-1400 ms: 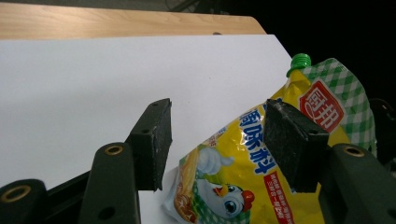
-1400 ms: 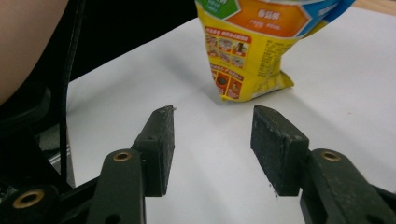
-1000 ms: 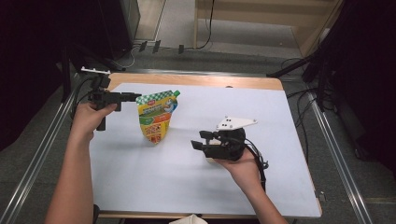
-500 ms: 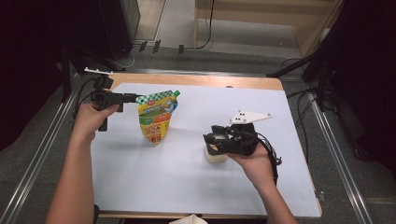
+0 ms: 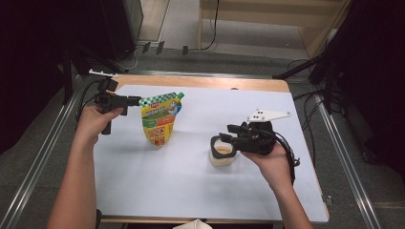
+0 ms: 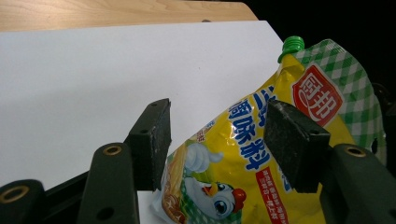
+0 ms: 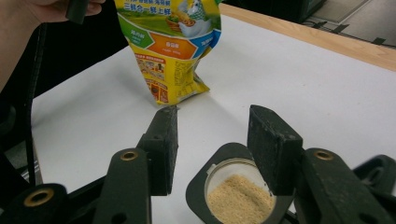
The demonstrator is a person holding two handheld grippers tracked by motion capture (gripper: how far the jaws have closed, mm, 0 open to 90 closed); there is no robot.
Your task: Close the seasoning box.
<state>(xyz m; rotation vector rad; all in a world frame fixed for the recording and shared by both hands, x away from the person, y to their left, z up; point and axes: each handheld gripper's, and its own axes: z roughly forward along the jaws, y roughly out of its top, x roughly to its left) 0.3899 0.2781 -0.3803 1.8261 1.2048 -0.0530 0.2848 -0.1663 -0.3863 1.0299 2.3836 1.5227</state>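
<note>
The right tongs (image 5: 224, 140) have moved out toward 3 o'clock on the surface (image 5: 200, 186) and now sit by a small white jar (image 5: 222, 153) with tan powder inside. A second ago they were nearer the middle, and no jar could be seen. In the right gripper view the jaws are wide, one on each side of the jar's black rim, not squeezing it. I think the jar comes next, maybe to be filled.

The left tongs (image 5: 136, 100) stay at 10 o'clock, near the top edge of a yellow pouch (image 5: 159, 119) with a green cap (image 6: 292, 45). In the left gripper view the jaws are wide around the pouch; I cannot tell if they pinch it.

The surface is white over wood. Grey floor (image 5: 267, 62), cables and dark curtains are behind.
</note>
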